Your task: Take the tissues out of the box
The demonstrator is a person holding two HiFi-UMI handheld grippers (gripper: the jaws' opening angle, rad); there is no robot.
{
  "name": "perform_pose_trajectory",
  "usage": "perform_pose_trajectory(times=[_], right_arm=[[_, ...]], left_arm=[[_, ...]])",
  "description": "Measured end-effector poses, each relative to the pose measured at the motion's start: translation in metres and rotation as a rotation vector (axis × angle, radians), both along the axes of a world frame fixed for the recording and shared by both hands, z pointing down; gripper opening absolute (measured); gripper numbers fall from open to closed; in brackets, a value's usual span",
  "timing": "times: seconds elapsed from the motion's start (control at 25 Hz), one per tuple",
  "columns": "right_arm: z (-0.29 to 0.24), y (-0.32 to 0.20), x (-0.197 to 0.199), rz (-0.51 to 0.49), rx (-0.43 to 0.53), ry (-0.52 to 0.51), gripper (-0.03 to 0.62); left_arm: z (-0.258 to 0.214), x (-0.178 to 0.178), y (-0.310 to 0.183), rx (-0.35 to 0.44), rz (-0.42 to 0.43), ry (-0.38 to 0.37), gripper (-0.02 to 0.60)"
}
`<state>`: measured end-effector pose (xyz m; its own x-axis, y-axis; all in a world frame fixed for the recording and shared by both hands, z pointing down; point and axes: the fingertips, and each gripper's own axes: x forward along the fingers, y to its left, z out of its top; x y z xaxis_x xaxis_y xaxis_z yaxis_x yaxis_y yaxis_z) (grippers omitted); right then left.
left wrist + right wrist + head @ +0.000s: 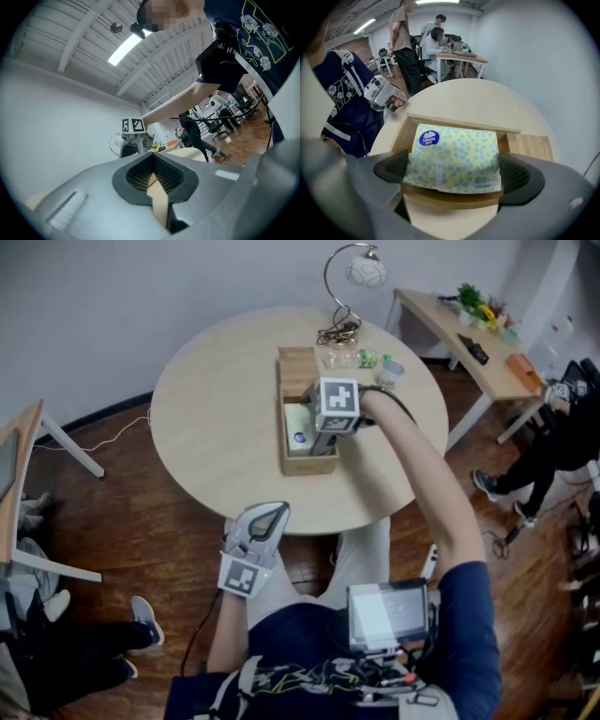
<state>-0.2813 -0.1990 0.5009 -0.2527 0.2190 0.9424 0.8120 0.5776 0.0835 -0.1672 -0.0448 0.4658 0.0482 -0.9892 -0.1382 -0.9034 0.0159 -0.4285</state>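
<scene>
— Where's the tissue pack [452, 154]?
— It's lying in the wooden box [457, 123] on the table [478, 101]. My right claw [454, 180] is spread wide astride it, not squeezing yet. I'd sink lower, then pinch its sides. My left claw [152, 180] is closed, off the table.

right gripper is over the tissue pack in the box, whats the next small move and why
Most likely close the right gripper on the tissue pack: its jaws stand wide open, one on each side of the pack, which lies in the wooden box. A grip has to come before any lift.
</scene>
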Motion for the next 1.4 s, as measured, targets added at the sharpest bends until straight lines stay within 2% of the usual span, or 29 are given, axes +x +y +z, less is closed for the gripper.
perform_pose_trajectory(times=[0.44, 0.72, 1.12, 1.4], right_arm=[[0.011, -0.002, -0.001, 0.008, 0.127, 0.114, 0.589], [0.011, -0.001, -0.002, 0.014, 0.05, 0.106, 0.589], [0.007, 0.0, -0.002, 0.005, 0.06, 0.079, 0.586], [-0.002, 0.001, 0.001, -0.018, 0.008, 0.019, 0.571]], left_arm=[[0.001, 0.0, 0.0, 0.011, -0.005, -0.001, 0.003], [0.001, 0.001, 0.001, 0.016, -0.005, -0.006, 0.003], [0.011, 0.003, -0.001, -0.031, -0.029, -0.042, 0.003], [0.024, 0.01, -0.008, -0.081, -0.058, -0.141, 0.003]])
